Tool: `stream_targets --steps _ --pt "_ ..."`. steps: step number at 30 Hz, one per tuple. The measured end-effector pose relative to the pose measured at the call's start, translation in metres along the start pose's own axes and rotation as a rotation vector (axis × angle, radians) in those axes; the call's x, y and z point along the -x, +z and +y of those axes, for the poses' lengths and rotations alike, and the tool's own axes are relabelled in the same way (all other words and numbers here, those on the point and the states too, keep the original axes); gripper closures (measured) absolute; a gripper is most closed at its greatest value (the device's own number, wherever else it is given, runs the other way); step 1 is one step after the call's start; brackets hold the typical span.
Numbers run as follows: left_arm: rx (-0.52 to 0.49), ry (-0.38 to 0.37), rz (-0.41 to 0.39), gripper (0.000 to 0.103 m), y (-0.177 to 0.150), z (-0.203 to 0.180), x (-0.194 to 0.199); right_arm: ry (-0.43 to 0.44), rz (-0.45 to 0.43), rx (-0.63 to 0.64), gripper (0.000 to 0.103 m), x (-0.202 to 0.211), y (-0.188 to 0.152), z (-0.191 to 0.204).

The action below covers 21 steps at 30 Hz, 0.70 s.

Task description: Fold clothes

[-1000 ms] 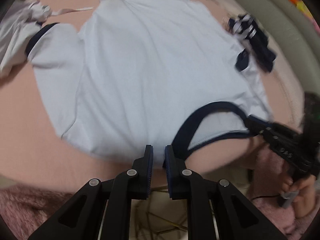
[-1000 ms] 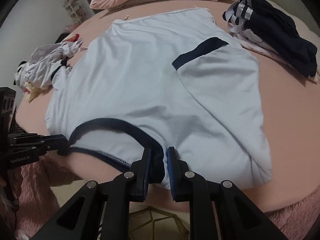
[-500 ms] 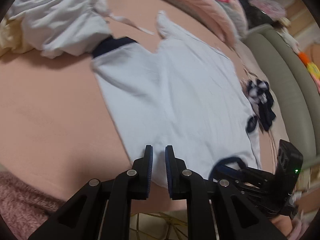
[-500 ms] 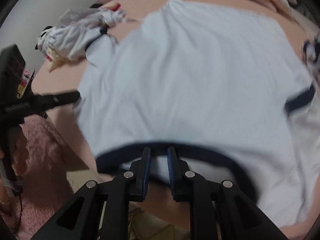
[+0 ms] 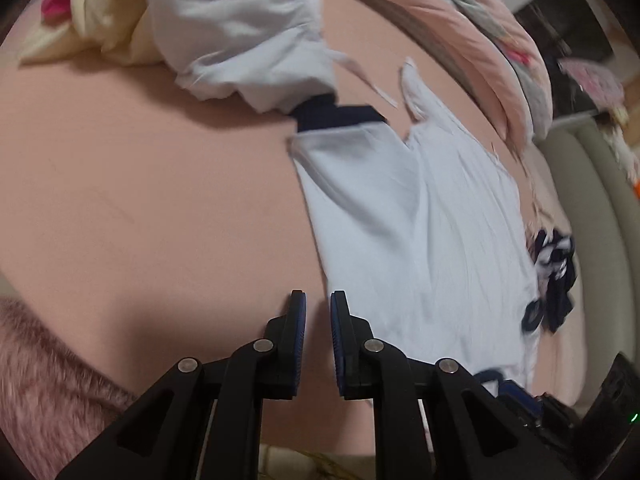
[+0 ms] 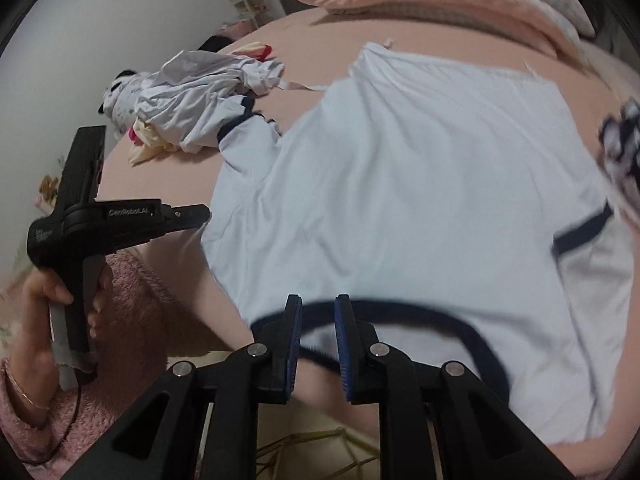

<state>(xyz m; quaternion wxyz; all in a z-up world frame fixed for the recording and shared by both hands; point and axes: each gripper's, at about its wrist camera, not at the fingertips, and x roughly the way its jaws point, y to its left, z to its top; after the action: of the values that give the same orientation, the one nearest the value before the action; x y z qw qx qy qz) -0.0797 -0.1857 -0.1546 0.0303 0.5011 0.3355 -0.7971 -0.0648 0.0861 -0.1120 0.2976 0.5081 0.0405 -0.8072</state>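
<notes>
The left gripper [image 5: 318, 308], jaws narrow and empty, hovers over the bedsheet [image 5: 140, 208] just left of the white T-shirt [image 5: 420, 220]. The right gripper [image 6: 318, 312], equally narrow, straddles its navy collar [image 6: 400, 308] without pinching; each should bite one layer squarely.

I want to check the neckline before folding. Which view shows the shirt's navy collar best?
The right wrist view: the navy collar curves in full right behind the right gripper. The left wrist view shows only a sliver of it at the bottom edge.

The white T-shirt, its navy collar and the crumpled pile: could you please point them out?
T-shirt [image 6: 420, 184]: right wrist view, middle of its body.
Collar [image 6: 400, 307]: right wrist view, far edge.
Pile [image 5: 240, 28]: left wrist view, white cloth on top.
</notes>
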Motion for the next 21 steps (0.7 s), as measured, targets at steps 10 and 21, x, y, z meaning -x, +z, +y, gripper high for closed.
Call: stream_targets --steps 10,21 --pt "-0.034 0.0 -0.037 0.05 0.051 -0.006 -0.021 0.022 0.012 0.016 0.087 -0.041 0.089 0.019" --pt "-0.073 -0.128 -0.059 0.05 0.079 0.009 -0.033 0.092 0.059 -0.037 0.087 -0.1 0.163 0.028"
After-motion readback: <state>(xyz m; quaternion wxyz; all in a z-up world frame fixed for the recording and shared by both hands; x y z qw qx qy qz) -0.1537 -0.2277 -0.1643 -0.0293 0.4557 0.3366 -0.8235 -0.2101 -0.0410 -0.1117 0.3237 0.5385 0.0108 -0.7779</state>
